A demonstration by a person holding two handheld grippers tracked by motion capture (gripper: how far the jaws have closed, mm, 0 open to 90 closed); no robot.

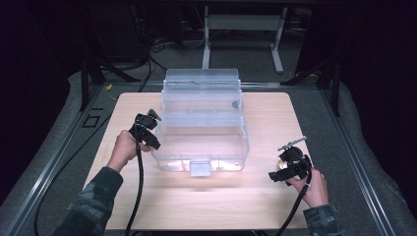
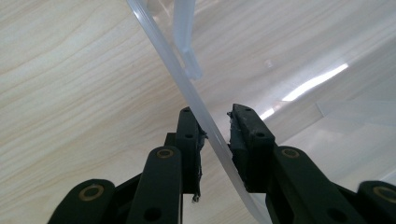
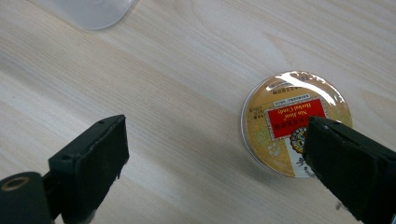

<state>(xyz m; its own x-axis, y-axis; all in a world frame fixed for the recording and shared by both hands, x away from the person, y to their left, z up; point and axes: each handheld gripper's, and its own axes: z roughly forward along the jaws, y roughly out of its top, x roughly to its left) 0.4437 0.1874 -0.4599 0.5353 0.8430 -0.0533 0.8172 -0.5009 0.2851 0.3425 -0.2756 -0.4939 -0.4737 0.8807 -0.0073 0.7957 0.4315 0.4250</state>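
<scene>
A large clear plastic bin (image 1: 202, 101) stands in the middle of the wooden table, with a lower front section and a latch tab (image 1: 200, 168) at its near edge. My left gripper (image 1: 150, 139) is at the bin's left side. In the left gripper view its jaws (image 2: 215, 120) are closed on the bin's thin clear rim (image 2: 186, 83), which runs slantwise between the pads. My right gripper (image 1: 286, 173) hovers open near the table's right front. A round gold tin with a red label (image 3: 292, 119) lies flat just beside its right jaw, partly covered by it.
The wooden table (image 1: 147, 196) has free surface in front of the bin and to both sides. A curved clear corner of the bin (image 3: 95, 11) lies beyond the right gripper. Dark floor, cables and a white table frame (image 1: 243, 22) lie beyond the table.
</scene>
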